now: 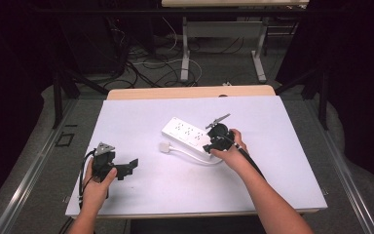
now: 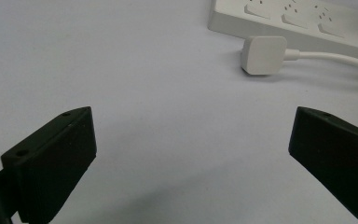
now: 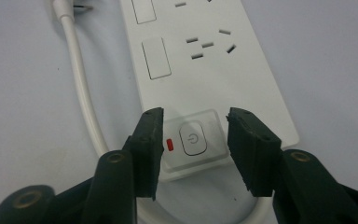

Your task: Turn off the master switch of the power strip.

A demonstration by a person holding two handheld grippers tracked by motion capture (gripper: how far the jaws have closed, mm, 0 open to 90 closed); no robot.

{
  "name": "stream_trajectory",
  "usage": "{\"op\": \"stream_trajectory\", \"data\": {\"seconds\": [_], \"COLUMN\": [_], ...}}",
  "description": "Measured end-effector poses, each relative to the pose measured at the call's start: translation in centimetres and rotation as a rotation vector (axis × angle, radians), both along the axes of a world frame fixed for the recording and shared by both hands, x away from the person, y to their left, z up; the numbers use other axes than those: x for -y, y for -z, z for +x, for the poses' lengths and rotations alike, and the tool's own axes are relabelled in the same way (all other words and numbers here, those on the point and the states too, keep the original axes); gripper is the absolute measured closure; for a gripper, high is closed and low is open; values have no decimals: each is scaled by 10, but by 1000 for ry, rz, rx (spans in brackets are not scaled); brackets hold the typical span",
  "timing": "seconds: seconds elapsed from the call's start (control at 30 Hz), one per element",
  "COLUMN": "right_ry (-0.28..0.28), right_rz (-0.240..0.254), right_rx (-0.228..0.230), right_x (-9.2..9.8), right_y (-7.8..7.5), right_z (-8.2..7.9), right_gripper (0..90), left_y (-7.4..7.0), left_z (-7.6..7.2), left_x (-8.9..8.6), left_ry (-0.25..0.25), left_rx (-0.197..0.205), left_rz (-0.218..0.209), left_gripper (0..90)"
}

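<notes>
- The white table [image 1: 141, 195] takes up the middle of the high view, with a wooden edge along its far side and dark floor around it.
- A white power strip [image 1: 189, 132] lies slanted just right of centre in the high view; in the right gripper view it runs from the top of the frame down to the middle, showing socket holes and rectangular shutters.
- The right gripper [image 3: 195, 140] sits over the strip's near end, held by the right hand [image 1: 231, 155]; its jaws stand apart, one on each side of the clear panel, gripping nothing that I can see.
- The left gripper [image 1: 126, 168] rests in the lower left of the high view in the left hand [image 1: 97, 183]; its jaws are spread wide over bare table, empty.
- A white cable [image 3: 81, 79] runs down the left of the right gripper view beside the strip.
- The white plug [image 2: 263, 55] lies flat at the upper right of the left gripper view, just beside the strip.
- A round power button [image 3: 193, 139] sits between the right jaws, a small red indicator [image 3: 169, 145] just left of it.
</notes>
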State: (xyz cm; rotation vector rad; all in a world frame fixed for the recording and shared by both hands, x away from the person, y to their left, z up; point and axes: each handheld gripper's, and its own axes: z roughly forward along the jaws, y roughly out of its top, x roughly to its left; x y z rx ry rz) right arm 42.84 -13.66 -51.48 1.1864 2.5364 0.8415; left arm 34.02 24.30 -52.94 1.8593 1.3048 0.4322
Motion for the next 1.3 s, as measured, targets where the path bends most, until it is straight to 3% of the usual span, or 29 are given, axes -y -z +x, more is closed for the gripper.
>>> {"op": "stream_trajectory", "data": {"seconds": [0.03,0.17,0.23,0.33,0.43,0.47,0.53,0.67,0.8,0.9,1.3], "right_ry": [22,2,39,50,64,66,81,105,101,101,119], "right_rz": [8,19,32,33,48,68,46,38,27,16,47], "right_rx": [-17,7,-8,-3,-28,-8,-25,-36,-9,-4,-17], "right_x": [0,4,5,9,13,14,15,18,21,23,41], "right_y": [0,1,1,1,1,3,1,-1,-3,-4,-6], "right_z": [-1,-1,-3,-3,-4,-4,-5,-9,-10,-12,-19], "right_gripper": [513,444,409,360,320,314,269,261,199,161,157], "left_y": [0,0,0,0,-1,-1,-1,-1,0,-2,0], "left_z": [0,0,0,0,0,0,0,0,0,-1,-1], "left_x": [0,0,0,0,-1,-1,-1,0,0,-1,2], "left_ry": [0,-2,2,8,21,22,22,20,8,31,15], "left_rx": [0,-2,-2,-7,-22,-23,-23,-22,-4,-23,-6], "left_rz": [0,-5,-1,7,13,13,11,10,5,18,4], "left_gripper": [9,9,9,9,10,9,9,10,9,9,10]}}
